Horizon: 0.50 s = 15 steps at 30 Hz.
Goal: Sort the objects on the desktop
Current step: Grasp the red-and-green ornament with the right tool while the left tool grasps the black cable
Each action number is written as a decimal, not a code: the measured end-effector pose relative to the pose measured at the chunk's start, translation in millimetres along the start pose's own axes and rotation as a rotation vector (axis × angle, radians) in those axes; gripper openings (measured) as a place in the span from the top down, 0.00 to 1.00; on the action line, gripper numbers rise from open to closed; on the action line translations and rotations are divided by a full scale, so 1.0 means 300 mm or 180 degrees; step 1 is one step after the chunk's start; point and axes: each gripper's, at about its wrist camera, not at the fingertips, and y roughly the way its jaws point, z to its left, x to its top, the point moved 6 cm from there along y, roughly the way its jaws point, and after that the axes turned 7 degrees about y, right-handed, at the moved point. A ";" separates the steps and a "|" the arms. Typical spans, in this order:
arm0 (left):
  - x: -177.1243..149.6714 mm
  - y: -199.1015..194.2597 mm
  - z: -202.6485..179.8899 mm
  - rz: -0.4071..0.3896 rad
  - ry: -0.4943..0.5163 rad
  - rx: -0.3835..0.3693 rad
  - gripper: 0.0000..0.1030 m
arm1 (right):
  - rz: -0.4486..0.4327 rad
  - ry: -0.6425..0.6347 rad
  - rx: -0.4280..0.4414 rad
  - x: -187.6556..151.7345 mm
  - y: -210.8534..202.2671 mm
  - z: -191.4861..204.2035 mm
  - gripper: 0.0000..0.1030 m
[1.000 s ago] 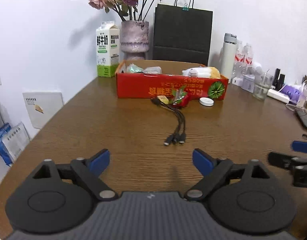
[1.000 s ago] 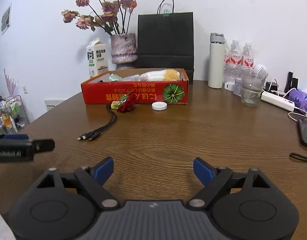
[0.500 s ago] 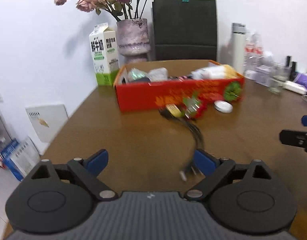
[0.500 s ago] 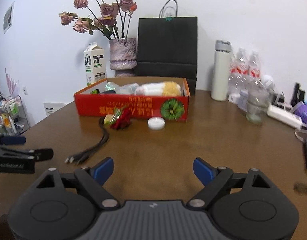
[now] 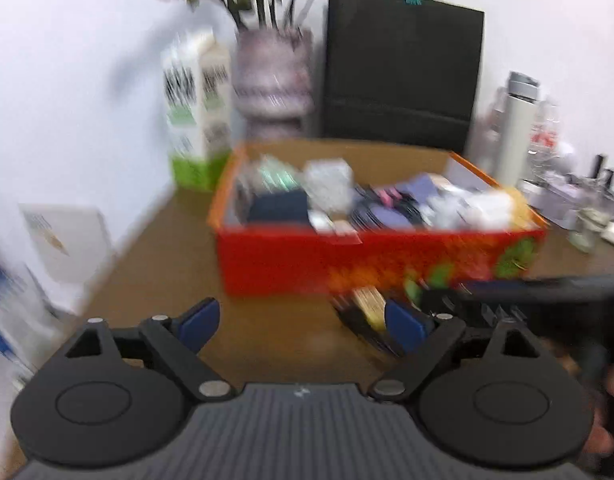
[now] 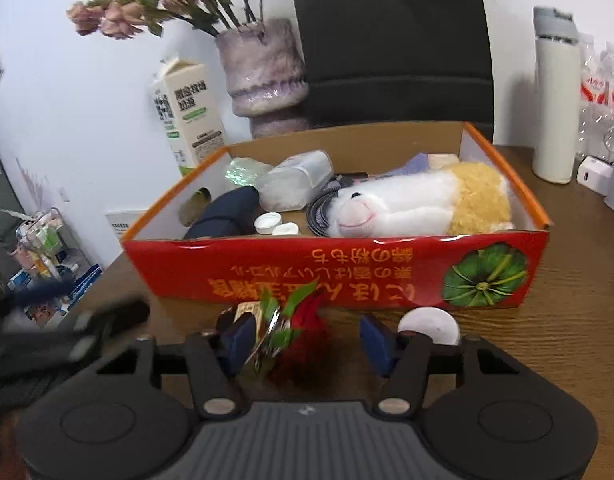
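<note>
Right gripper (image 6: 307,340), fingers wide and empty, straddles red artificial flower (image 6: 303,320) at lower centre before red box (image 6: 347,272); left gripper (image 5: 303,320) likewise spread, empty; pickup step, closing next

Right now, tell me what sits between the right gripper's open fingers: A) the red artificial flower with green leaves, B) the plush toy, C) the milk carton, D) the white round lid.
A: the red artificial flower lies on the table between the open fingers of the right gripper, in front of the red box.
</note>
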 end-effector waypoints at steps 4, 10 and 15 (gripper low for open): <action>-0.035 0.019 -0.064 0.0080 0.0251 -0.0093 0.16 | -0.0001 0.0043 0.0129 -0.013 0.009 -0.017 0.73; 0.007 0.134 -0.167 0.0299 0.0382 -0.0039 0.38 | -0.0480 0.0026 -0.0074 0.034 -0.168 -0.099 0.76; -0.018 0.153 -0.189 0.0374 0.0340 0.0056 0.87 | -0.0710 0.0207 -0.0090 0.007 -0.280 -0.185 0.76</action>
